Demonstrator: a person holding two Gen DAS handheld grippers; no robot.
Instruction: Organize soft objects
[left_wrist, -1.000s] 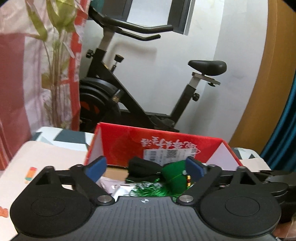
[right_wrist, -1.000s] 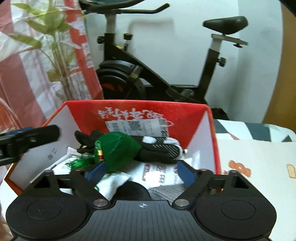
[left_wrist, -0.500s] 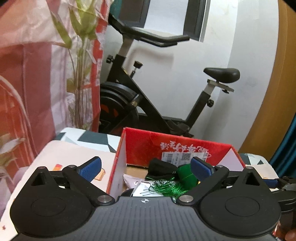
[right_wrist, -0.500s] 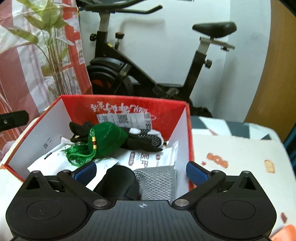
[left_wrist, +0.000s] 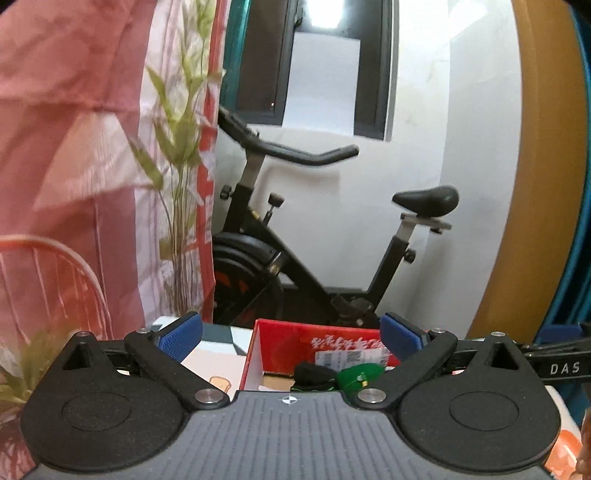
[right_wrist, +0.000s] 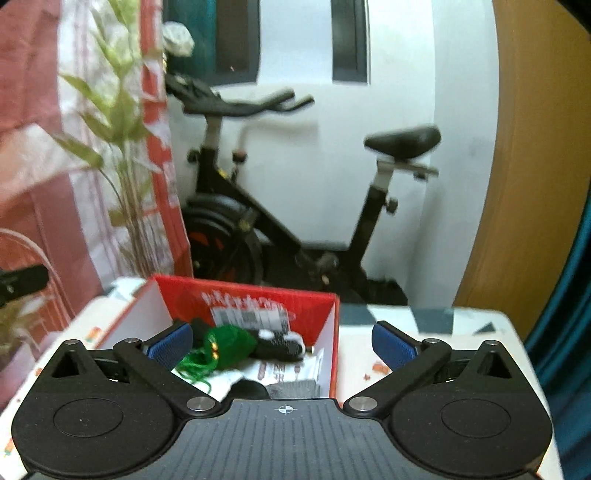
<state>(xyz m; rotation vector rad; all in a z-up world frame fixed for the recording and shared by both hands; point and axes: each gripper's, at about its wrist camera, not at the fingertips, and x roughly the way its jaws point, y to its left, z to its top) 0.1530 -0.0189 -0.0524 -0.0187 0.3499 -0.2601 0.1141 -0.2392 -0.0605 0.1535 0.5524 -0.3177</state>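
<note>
Two spread, empty claws (left_wrist: 290, 338) (right_wrist: 282, 345) face a table (right_wrist: 424, 332), red box (right_wrist: 243, 295) and exercise bike (right_wrist: 266, 221).

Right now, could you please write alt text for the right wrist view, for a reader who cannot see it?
The open right hand-held gripper holds nothing above a red box containing a green tasselled pouch and other soft items. A black exercise bike stands behind.

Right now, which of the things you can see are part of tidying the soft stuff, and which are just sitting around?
Part of the job: red box, green pouch, black sock, grey cloth.

Just there: exercise bike, plant, curtain.
</note>
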